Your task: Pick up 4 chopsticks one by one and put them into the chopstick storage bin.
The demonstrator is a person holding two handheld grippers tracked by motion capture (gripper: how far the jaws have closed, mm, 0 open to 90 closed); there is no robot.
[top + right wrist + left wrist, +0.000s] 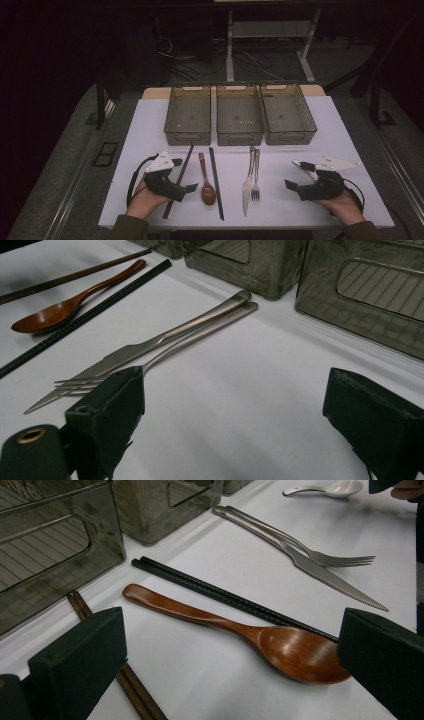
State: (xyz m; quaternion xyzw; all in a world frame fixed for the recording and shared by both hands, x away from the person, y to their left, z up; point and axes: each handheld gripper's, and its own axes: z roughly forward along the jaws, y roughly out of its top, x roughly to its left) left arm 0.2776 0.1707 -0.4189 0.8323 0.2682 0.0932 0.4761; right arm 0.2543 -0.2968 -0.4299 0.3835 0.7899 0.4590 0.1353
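Cutlery lies in a row on the white table (150, 125). From left to right there are brown chopsticks (179, 179), a wooden spoon (206, 184), black chopsticks (216, 182), a steel knife (247, 187), a steel fork (256, 180) and a white spoon (301, 164). My left gripper (184, 175) rests over the brown chopsticks, open and empty. In the left gripper view, the left gripper (230, 630) has the wooden spoon (295, 652) ahead of its jaws. My right gripper (298, 175) stands open and empty right of the fork. In the right gripper view, the right gripper (235, 385) faces the fork (200, 332) and knife (150, 347).
Three dark mesh baskets (187, 132) (239, 134) (290, 134) stand side by side behind the cutlery, all empty. Bare table lies between the knife and the right gripper. The table's front edge runs just below both hands.
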